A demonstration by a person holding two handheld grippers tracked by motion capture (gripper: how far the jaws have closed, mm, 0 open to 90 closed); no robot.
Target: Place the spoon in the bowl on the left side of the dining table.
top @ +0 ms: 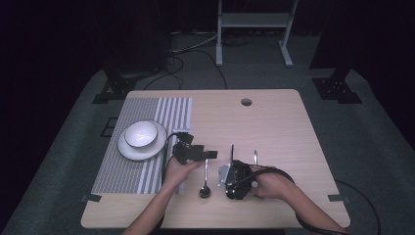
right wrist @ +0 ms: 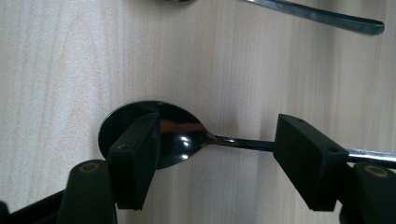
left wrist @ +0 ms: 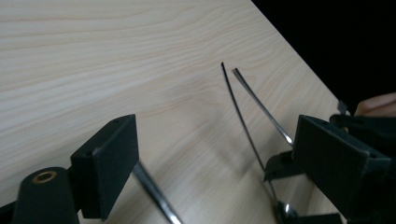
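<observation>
**Cutlery untouched on desk, place setting barely begun**

Three pieces of cutlery lie loose on the bare desk (top: 274,117): a spoon (top: 206,182) near the front edge, two more handles (top: 232,152) just right of it. Left tool (top: 211,154) released, jaws wide over the spoon handle (left wrist: 154,193), nothing gripped. Right tool (right wrist: 215,154) also released, straddling a spoon bowl (right wrist: 180,140), pads not pressing. Bowl (top: 141,134) already sits on plate (top: 125,149) on striped mat (top: 147,176); judging by that, all cutlery is left to move

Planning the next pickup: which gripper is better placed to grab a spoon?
Likely the right gripper: its open jaws straddle a spoon. The left gripper is open too, but the handle near it lies under one jaw, not between them.
</observation>
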